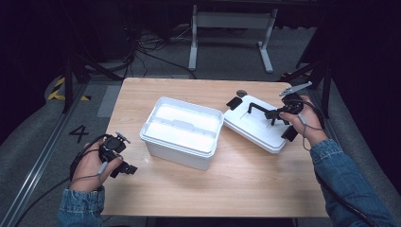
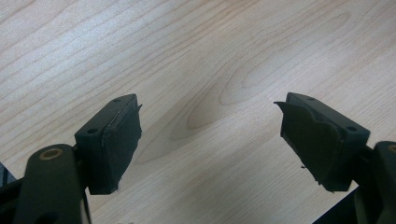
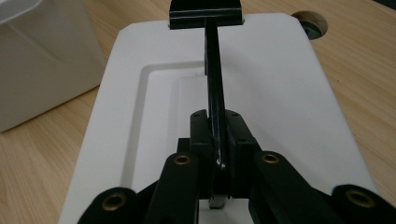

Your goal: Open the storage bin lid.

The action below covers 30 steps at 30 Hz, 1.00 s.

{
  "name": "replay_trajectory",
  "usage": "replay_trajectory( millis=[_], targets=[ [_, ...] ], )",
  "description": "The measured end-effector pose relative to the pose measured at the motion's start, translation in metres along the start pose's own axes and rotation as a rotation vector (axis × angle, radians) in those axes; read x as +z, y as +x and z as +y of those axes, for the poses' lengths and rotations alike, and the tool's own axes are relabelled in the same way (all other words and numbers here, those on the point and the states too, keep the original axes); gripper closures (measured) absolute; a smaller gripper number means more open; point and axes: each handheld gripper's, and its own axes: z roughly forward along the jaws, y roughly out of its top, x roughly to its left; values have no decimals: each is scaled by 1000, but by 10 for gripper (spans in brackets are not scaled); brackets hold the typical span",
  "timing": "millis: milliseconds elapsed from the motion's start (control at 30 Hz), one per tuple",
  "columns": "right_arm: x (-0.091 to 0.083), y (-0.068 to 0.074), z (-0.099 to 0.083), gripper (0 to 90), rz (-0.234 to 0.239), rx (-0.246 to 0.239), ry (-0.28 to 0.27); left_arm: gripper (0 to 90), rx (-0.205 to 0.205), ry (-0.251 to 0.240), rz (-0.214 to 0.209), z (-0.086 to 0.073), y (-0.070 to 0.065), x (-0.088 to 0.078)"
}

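Right gripper (image 3: 219,135) clamped on lid handle (image 3: 214,79).
Black handle runs along the white lid (image 1: 255,125); the lid lies on the table (image 1: 213,184) just right of the open white box (image 1: 182,132), one corner at the box wall. Left gripper (image 2: 210,140) near the table's left edge, jaws spread wide over bare wood, nothing between them.

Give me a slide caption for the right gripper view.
Right tongs shut on the black handle of the white lid lying on the wooden table.
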Motion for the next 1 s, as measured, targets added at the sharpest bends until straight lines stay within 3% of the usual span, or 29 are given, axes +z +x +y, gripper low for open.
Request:
replay_trajectory(
  millis=[533, 1000],
  targets=[
    [17, -8, -33, 846, 22, 17, 4, 209, 2, 6, 1, 1, -1, 2],
    [25, -12, -45, 845, 47, 47, 30, 203, -1, 13, 0, 0, -1, 3]
  ],
)
